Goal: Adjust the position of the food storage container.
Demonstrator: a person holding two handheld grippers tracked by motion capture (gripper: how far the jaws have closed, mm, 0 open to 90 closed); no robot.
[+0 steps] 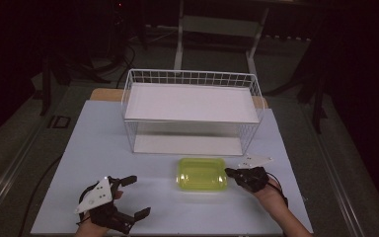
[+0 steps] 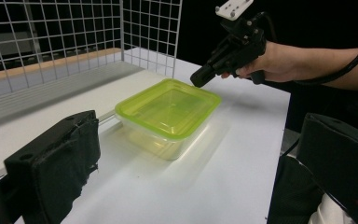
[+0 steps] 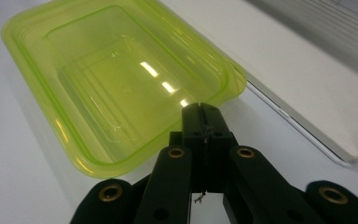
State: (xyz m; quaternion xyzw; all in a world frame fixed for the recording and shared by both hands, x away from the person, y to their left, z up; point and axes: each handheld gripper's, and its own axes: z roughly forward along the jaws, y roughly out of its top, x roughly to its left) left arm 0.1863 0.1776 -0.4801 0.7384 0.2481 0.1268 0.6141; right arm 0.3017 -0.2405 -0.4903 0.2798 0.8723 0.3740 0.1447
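Observation:
A yellow-green lidded plastic container sits on the white table in front of the wire rack. My right gripper is shut with nothing in it. Its tip is right at the container's right rim, near a corner; I cannot tell whether it touches. My left gripper rests at the front left of the table with its jaws wide open and empty. It points across the table at the container, well short of it.
A white wire rack with a white upper shelf and a lower board stands behind the container. The white table top ends near my hands. The floor around it is dark.

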